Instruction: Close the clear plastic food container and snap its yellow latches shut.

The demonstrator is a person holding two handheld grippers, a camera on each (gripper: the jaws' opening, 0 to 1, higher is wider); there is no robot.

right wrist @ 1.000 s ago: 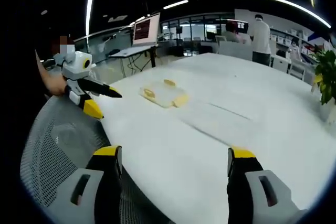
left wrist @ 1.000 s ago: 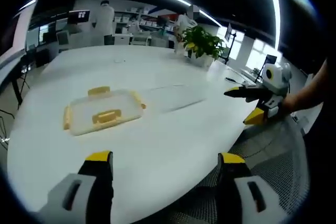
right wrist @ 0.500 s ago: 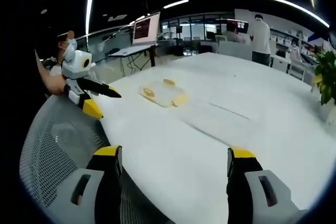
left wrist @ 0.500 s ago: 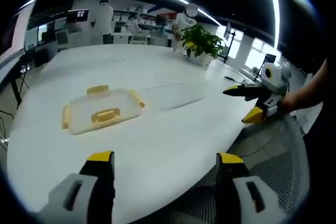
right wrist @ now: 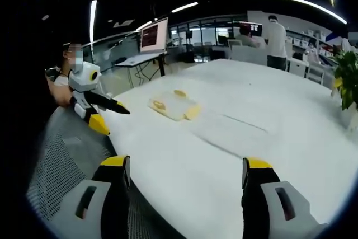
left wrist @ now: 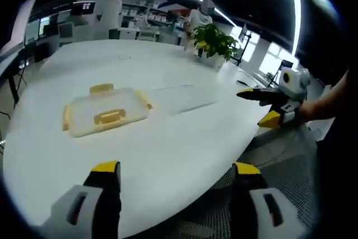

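left gripper view: container (left wrist: 105, 113) sits lower-left vs before; both hand-held grippers (left wrist: 174, 174) (right wrist: 183, 172) spread, empty.

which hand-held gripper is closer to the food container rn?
Left. The left hand-held gripper sits just off the food container; the right hand-held gripper hangs across the table.

The surface (left wrist: 184, 138) looks like smooth white laminate, kind of satin, catching soft streaks of the ceiling lights. Ahead of the left gripper's (left wrist: 174, 173) jaws sits the food container (left wrist: 103, 113): clear, slightly cloudy plastic with opaque yellow plastic latches (left wrist: 109, 117). Both grippers look like matt grey and black plastic with glossy-ish yellow tips. Below the right gripper (right wrist: 184, 173), left of its jaws, there's a chair (right wrist: 67, 166) in grey woven mesh, rough-looking.
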